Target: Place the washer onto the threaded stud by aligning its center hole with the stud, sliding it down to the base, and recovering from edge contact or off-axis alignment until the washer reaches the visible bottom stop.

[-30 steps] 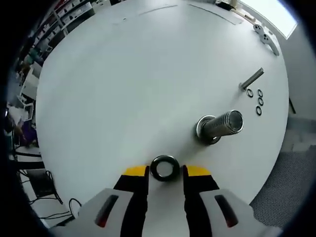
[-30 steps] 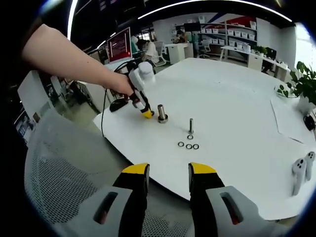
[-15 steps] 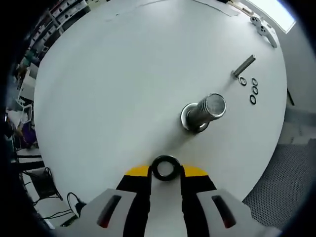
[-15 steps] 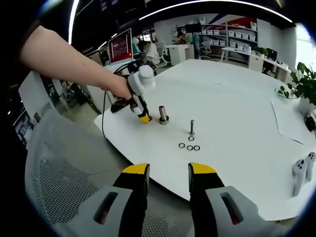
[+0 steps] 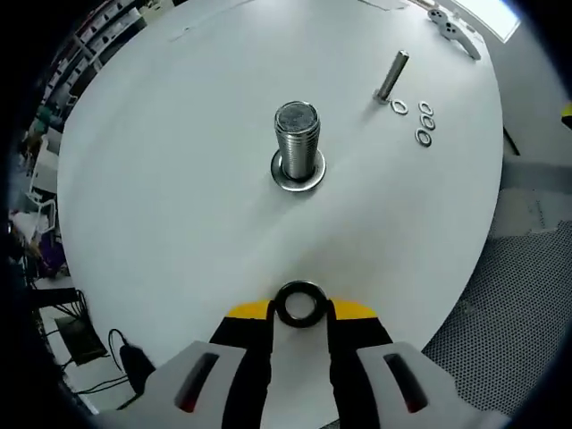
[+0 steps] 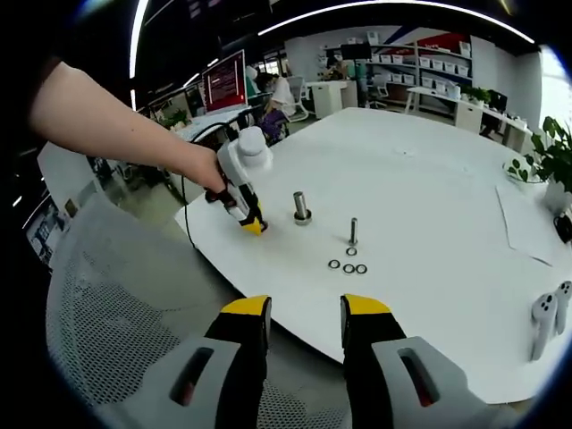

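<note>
You had the left gripper [image 5: 299, 310] pinched on the dark round washer [image 5: 299, 303], well short of the ribbed steel stud [image 5: 297, 143] on the matte white table [image 5: 161, 179]; your right gripper's [image 6: 304, 315] jaws stood apart.

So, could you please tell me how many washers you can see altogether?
4: one dark washer held in the left tool, and three small washers lying loose on the table beside the thin stud. Others may be hidden.

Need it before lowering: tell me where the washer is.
In the left gripper view the washer sits clamped between the left gripper's yellow tips at bottom centre, short of the stud and off the table.
</note>
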A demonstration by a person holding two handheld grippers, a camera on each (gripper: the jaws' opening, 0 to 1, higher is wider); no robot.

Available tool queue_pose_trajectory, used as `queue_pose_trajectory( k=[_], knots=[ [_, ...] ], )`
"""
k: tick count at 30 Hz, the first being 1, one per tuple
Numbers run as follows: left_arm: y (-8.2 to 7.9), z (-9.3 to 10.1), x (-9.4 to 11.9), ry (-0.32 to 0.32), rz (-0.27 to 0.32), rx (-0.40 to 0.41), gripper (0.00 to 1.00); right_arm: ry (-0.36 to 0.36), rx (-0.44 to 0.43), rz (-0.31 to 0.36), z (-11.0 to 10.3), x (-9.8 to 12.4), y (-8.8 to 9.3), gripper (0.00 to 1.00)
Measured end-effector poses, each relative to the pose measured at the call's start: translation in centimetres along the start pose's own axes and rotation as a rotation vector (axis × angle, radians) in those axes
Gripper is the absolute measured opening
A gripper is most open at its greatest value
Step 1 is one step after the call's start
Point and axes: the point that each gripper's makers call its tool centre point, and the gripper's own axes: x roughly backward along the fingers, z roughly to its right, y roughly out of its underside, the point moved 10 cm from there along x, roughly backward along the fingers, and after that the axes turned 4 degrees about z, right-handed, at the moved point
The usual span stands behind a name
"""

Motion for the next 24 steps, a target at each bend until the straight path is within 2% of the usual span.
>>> queue_pose_trajectory(
  k=[2, 7, 10, 24],
  knots=[
    [0.2, -0.1, 0.0, -0.005, 0.009, 0.052, 0.22, -0.001, 0.003, -0.001, 0.0, 0.0, 0.0, 0.34],
    [-0.1, -0.4, -0.4, -0.032, -0.015, 0.078, 0.22, -0.006, 0.006, -0.004, -0.1, 0.0, 0.0, 0.34],
    [0.0, -0.9, -0.6, -0.028, -0.018, 0.092, 0.23, -0.007, 0.008, -0.004, -0.1, 0.0, 0.0, 0.34],
    [0.5, -0.9, -0.9, -0.016, 0.008, 0.096, 0.21, -0.004, 0.011, -0.003, -0.1, 0.0, 0.1, 0.33]
  ],
)
